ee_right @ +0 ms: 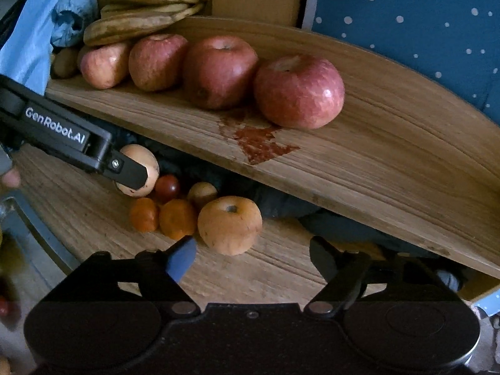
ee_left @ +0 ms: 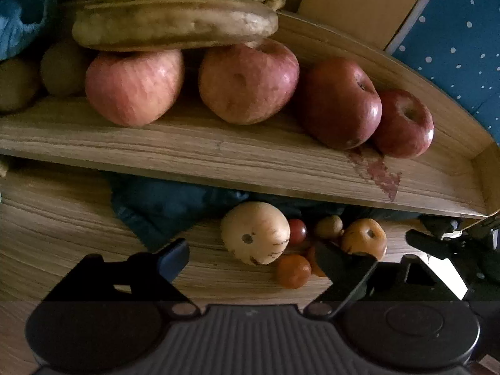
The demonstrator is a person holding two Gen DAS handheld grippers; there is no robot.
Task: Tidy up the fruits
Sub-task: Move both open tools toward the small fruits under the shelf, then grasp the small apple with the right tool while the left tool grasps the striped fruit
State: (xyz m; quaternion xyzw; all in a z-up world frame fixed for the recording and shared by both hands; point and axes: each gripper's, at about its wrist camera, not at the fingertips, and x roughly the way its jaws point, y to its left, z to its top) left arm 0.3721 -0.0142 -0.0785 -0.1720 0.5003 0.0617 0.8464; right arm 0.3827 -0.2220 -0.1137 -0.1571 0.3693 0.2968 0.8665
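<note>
A small heap of fruit lies on the lower wooden surface under the tray. In the left wrist view a pale yellow round fruit [ee_left: 255,237] sits just ahead of my left gripper [ee_left: 253,257], whose jaws stand open and wider than the fruit, with no pad touching it. Beside the fruit are a dark red tomato [ee_left: 297,230], a small brown fruit [ee_left: 328,226], two tangerines [ee_left: 293,271] and an orange-yellow apple [ee_left: 364,238]. In the right wrist view that apple [ee_right: 229,225] lies just beyond my open right gripper [ee_right: 253,254]. A left finger [ee_right: 131,172] overlaps the pale fruit [ee_right: 150,164].
A raised wooden tray [ee_left: 250,159] holds several red apples [ee_left: 247,81], a bunch of bananas [ee_left: 175,25] and brownish kiwis [ee_left: 62,68] at its left. A red stain [ee_right: 259,140] marks the tray. Dark blue cloth [ee_left: 162,203] lies beneath it. A cardboard box [ee_left: 359,3] stands behind.
</note>
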